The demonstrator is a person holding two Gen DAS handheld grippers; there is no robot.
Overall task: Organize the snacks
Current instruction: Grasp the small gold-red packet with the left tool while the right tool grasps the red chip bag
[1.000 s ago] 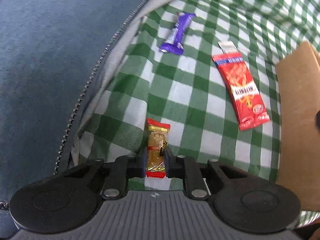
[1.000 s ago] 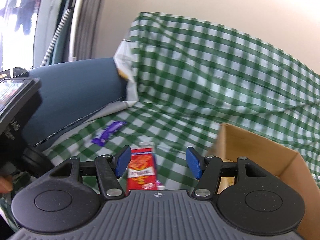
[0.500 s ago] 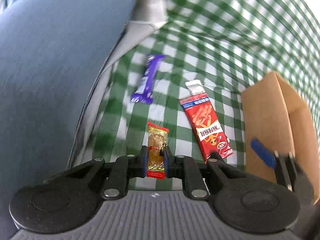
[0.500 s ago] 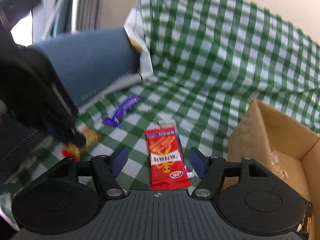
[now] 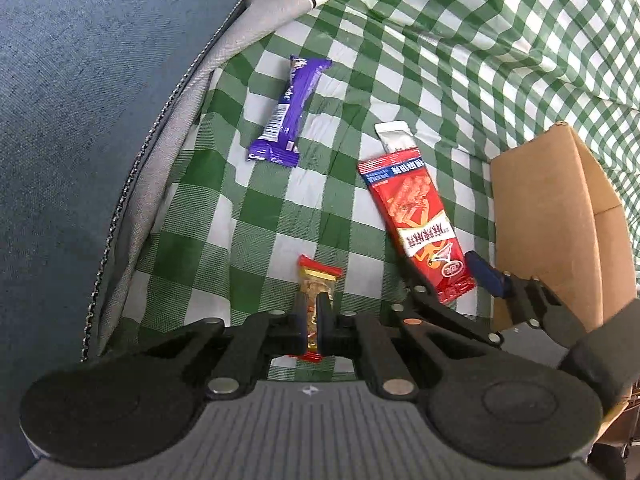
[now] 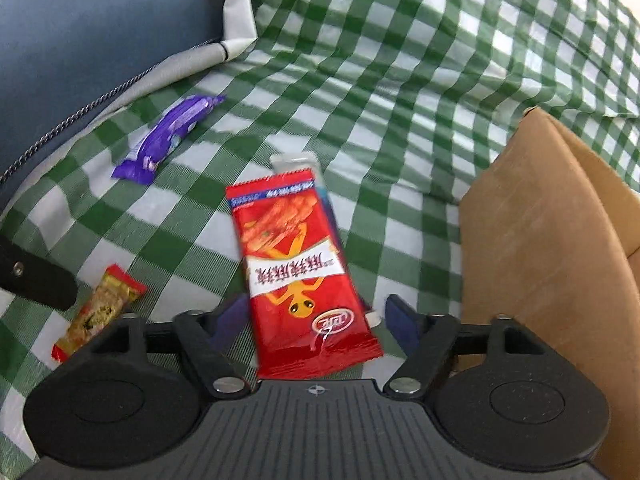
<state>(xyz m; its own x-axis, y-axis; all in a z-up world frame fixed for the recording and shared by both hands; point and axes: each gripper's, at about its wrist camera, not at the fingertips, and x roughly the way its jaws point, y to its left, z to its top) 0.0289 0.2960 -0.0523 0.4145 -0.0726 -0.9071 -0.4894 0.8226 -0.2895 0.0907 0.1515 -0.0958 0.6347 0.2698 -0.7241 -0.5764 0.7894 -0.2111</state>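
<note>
A small gold bar (image 5: 318, 292) is pinched tight between the pads of the left gripper (image 5: 313, 322), whose jaws are closed all the way on it. In the left view the bar sits at 6 o'clock, low over the cloth. The right gripper (image 6: 316, 320) is held about half open and its jaws are closing. The red pack (image 6: 300, 272) lies between them, but the pads are not yet pressed on it.

The job looks only just begun. No snack can be seen in the box (image 6: 540, 240), though little of its inside is shown. The box stands at 3 o'clock in both views, just beside the red pack. A purple bar (image 5: 286, 112) is left untouched at 11 o'clock in the left view, well apart from both grippers. A silver pack (image 5: 394, 136) is partly hidden under the top of the red one. So four snacks are thought to be left to put away.

Everything is laid on a green and white checked cloth (image 5: 460, 60), which is wrinkled and rises up at the back. A blue cushion (image 5: 80, 100) with a zip is seen at 9 o'clock.
</note>
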